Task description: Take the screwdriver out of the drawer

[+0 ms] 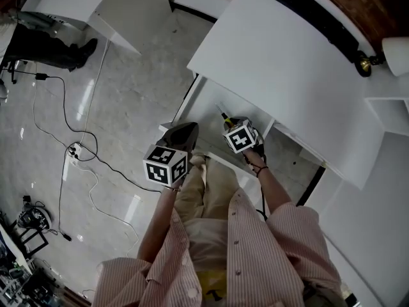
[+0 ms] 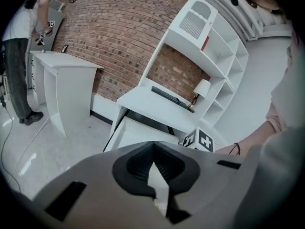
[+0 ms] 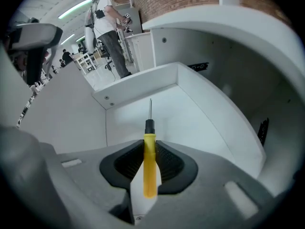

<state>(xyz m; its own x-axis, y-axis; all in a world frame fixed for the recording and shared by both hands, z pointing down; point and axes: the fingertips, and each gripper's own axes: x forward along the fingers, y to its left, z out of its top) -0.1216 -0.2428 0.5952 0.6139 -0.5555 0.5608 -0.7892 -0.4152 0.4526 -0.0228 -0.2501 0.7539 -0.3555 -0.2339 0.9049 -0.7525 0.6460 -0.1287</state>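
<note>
One screwdriver, yellow handle, black collar, thin metal shaft

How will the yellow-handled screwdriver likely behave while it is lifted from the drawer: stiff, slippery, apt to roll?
The screwdriver looks stiff: its thin shaft juts out straight. Its smooth, round handle may slip or pivot in the right claw, which pinches only part of it. Laid flat, it would likely roll.

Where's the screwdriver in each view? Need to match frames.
Head view: centre, screwdriver with its tip pointing up-left over the drawer.
Left gripper view: not in it.
Right gripper view: dead centre, clamped in the jaws.
Shared landmark: the open white drawer, in all three.
</note>
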